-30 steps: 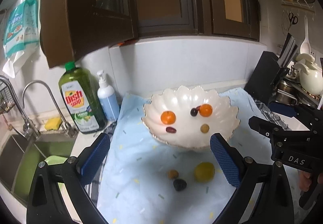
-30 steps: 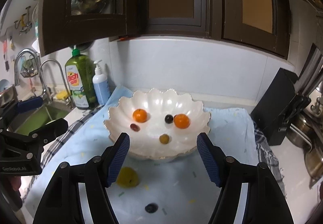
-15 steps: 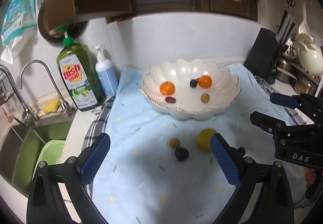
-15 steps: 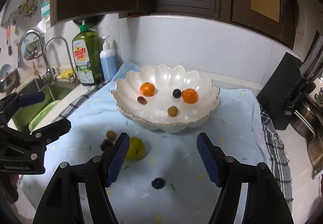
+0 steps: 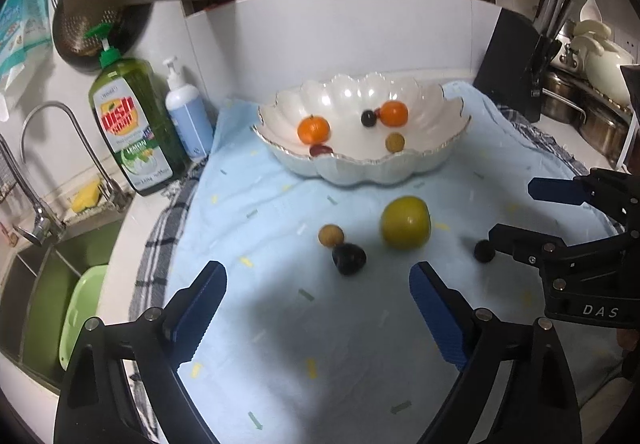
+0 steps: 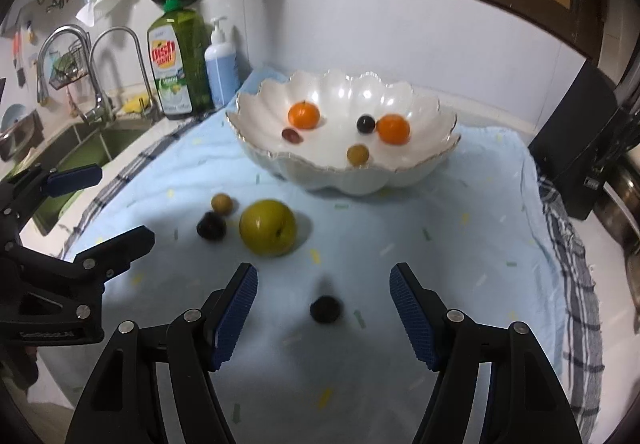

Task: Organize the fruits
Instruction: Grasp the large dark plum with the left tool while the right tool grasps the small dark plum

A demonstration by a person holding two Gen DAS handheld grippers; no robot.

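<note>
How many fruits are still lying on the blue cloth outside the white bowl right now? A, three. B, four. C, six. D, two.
B: on the blue cloth outside the white bowl lie the yellow-green apple, a small tan fruit, a dark fruit beside it, and another dark fruit nearer the right tool.

You have a pearly white scalloped bowl (image 6: 340, 167) with a thin gold rim at twelve o'clock, holding two bright orange round fruits (image 6: 304, 115). Your pale blue cloth (image 6: 440, 264) carries yellow and green flecks; a navy-and-white checked towel (image 6: 576, 284) edges it at three o'clock. At ten o'clock sits a yellow-green round fruit (image 6: 268, 228); blue ribbed pads (image 6: 236, 308) on black fingers
</note>
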